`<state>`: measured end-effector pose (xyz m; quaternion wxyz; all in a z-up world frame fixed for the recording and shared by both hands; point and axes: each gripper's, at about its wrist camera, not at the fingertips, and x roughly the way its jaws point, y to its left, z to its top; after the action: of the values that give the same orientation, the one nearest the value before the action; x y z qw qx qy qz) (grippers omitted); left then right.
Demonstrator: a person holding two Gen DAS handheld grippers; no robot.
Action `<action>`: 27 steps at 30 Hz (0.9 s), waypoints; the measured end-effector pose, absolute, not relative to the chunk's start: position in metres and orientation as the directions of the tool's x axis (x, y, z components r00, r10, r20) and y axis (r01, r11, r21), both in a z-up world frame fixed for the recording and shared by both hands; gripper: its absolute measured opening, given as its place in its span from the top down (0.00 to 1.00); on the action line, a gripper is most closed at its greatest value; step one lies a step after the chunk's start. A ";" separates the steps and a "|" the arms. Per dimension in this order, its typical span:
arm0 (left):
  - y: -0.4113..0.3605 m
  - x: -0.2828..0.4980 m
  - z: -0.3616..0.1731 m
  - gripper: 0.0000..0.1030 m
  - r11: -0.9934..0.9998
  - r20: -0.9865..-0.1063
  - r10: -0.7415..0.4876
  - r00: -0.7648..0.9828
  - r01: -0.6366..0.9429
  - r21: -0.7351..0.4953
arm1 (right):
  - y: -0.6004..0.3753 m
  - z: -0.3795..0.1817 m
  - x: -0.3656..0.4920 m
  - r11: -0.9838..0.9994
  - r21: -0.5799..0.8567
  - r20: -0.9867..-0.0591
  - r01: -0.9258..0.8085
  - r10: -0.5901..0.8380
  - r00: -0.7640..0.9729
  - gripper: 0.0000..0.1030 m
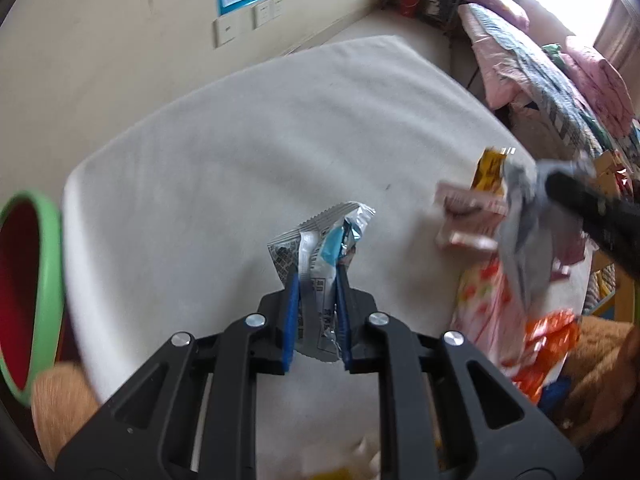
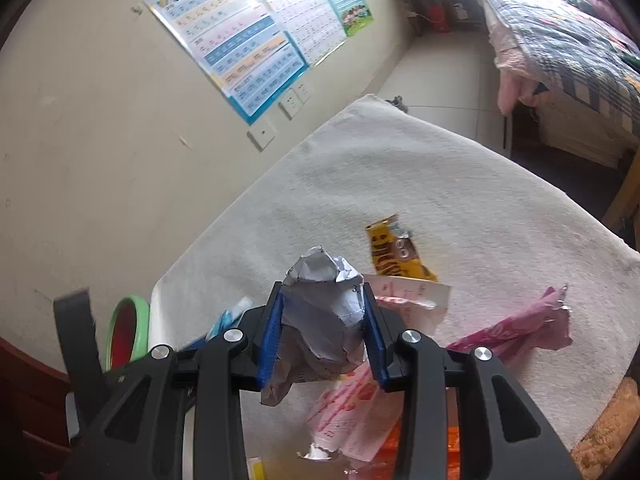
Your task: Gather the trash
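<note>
My left gripper (image 1: 316, 276) is shut on a silver and blue snack wrapper (image 1: 320, 240), held above the white cloth-covered table (image 1: 240, 152). My right gripper (image 2: 322, 296) is shut on a crumpled grey paper ball (image 2: 324, 300); it also shows blurred at the right of the left wrist view (image 1: 524, 220). On the table lie a yellow wrapper (image 2: 392, 252), a pink wrapper (image 2: 516, 328), a white and pink packet (image 2: 352, 412) and an orange wrapper (image 1: 548, 344). A red bin with a green rim (image 1: 24, 292) stands off the table's left edge.
A wall with posters (image 2: 248, 36) and sockets (image 2: 294, 100) runs behind the table. A bed with a checked quilt (image 2: 572, 52) stands at the far right. A brown plush thing (image 1: 600, 368) lies at the near right.
</note>
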<state>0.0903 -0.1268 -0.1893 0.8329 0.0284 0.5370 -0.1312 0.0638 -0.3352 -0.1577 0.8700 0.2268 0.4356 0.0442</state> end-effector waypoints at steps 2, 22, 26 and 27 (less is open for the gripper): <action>-0.117 0.080 -0.192 0.83 0.970 -0.907 -0.173 0.383 0.226 -0.089 | -0.334 -0.160 0.064 0.893 0.434 -0.741 0.121 0.277 0.612 0.65; -0.117 0.082 -0.207 0.35 0.982 -0.916 -0.112 0.386 0.181 -0.044 | -0.330 -0.164 0.065 0.892 0.437 -0.748 0.114 0.290 0.597 0.64; -0.114 0.084 -0.217 0.49 0.987 -0.922 -0.100 0.373 0.153 -0.045 | -0.327 -0.165 0.064 0.896 0.431 -0.751 0.109 0.289 0.594 0.64; -0.113 0.084 -0.218 0.61 0.987 -0.926 -0.101 0.365 0.152 -0.048 | -0.327 -0.165 0.065 0.897 0.430 -0.752 0.108 0.289 0.593 0.64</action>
<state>0.0843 -0.1129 -0.2182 0.8257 0.0227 0.5583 -0.0768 0.0645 -0.3269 -0.1649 0.8646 0.2214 0.4480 0.0523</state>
